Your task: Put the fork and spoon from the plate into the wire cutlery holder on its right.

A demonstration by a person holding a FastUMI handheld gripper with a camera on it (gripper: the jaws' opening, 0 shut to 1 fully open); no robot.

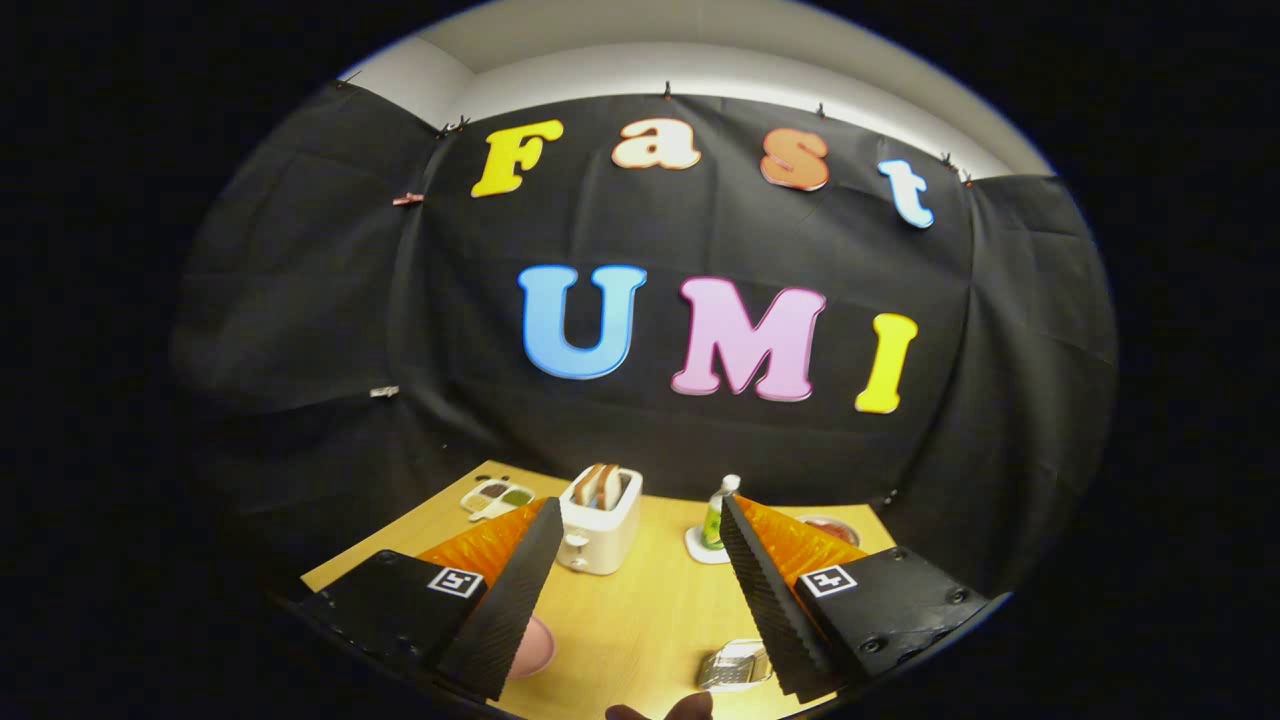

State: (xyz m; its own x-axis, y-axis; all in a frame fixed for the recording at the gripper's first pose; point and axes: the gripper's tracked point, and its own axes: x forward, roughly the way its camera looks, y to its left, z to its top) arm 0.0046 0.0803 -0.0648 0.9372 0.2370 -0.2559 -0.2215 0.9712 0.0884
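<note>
I have the pale wooden counter [640, 610] spread below me, and the gripper [640, 520] hangs high over it with its fingers spread wide and nothing between them. Straight ahead, between the fingertips, stands a white two-slot toaster with bread slices in it [598, 520]. Just beside the left finger, low down, peeks a round pink plate [535, 645]; I judge this to be the plate the task means, but the finger hides most of it, so I cannot make out the fork or spoon. Beside the right finger lies a small silver wire cutlery holder [732, 665], partly covered too. Farther back sit a little tray with brown and green compartments [497, 496], a small green bottle with a white cap on a white coaster [716, 515], and a reddish dish [830, 527] behind the right finger. A dark rounded shape, perhaps part of a hand [665, 708], shows nearest me. My worry: descending blind toward the plate, I could knock the cutlery off its rim or clip the holder, since both lie under my fingers.
</note>
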